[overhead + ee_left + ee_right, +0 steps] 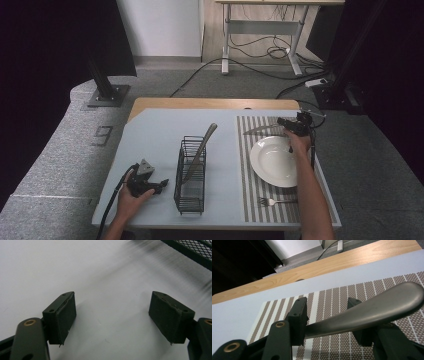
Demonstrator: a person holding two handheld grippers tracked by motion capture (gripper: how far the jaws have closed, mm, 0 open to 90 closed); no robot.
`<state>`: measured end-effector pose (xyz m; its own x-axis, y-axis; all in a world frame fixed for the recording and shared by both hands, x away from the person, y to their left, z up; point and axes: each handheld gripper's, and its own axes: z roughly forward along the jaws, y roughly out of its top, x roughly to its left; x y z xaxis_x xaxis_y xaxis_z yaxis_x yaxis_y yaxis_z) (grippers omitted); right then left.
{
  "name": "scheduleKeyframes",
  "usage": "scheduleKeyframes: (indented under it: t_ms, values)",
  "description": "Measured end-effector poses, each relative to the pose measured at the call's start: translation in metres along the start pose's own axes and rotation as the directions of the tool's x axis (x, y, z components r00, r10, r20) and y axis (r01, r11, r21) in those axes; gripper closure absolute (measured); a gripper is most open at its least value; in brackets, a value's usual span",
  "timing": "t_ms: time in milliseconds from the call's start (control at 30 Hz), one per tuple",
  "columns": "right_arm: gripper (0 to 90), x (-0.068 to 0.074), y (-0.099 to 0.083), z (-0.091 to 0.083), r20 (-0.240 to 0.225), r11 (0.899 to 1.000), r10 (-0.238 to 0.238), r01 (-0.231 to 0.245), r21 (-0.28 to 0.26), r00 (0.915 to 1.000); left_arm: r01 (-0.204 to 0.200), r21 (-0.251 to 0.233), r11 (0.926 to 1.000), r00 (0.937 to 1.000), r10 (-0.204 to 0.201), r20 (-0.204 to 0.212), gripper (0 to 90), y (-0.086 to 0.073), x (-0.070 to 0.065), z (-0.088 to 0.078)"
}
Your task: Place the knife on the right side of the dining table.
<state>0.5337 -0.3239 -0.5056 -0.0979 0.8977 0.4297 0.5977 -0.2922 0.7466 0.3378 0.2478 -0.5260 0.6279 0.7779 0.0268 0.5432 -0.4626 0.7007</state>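
I am counting one wire basket (191,175), one plate (274,161), one striped placemat (252,192), one fork (272,202), two knives (200,151) (261,130).

1. A figure like a "9" (103,135), or perhaps a "g", stands in dark lines on the grey floor left of the desk in the high view; which of the two it is cannot be told.
2. Nothing else can be read: no lettering, brand or number is legible in the high view or in either gripper view.
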Motion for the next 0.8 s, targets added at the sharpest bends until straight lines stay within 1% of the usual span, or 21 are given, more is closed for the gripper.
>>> scheduleKeyframes:
  t_ms: [167, 200, 367, 567, 700, 800]
  values:
    - [51.1, -0.0031, 0.0018, 0.0007, 0.004, 1.0, 0.006, -0.006, 0.023, 1.0, -0.001, 0.0, 1.0, 1.0, 0.001, 0.0, 21.5, 0.0, -0.0002, -0.0001]
    - [50.9, -0.0043, 0.003, 0.0009, 0.004, 0.999, 0.012, -0.012, 0.038, 0.9999, -0.001, 0.0, 1.0, 1.0, 0.001, 0.0, 21.5, 0.0, -0.0002, -0.0001]
    - [50.2, -0.0057, 0.0035, 0.002, 0.011, 0.998, 0.02, -0.021, 0.053, 0.9997, -0.004, -0.001, 1.0, 1.0, 0.004, -0.002, 21.5, -0.0001, -0.0004, -0.0002]
    - [48.8, -0.0058, 0.0036, 0.0032, 0.026, 0.998, 0.026, -0.028, 0.059, 0.9993, -0.004, -0.001, 1.0, 1.0, 0.004, -0.001, 21.7, -0.0001, -0.0004, -0.0002]
    - [47.7, -0.0067, 0.0034, 0.0038, 0.041, 0.996, 0.041, -0.044, 0.074, 0.9983, -0.004, -0.001, 1.0, 1.0, 0.004, -0.001, 21.8, -0.0001, -0.0004, -0.0002]
    - [46.1, -0.0077, 0.0032, 0.0052, 0.061, 0.994, 0.054, -0.06, 0.089, 0.9967, -0.005, -0.001, 1.0, 1.0, 0.005, -0.001, 21.8, -0.0001, -0.0004, -0.0002]
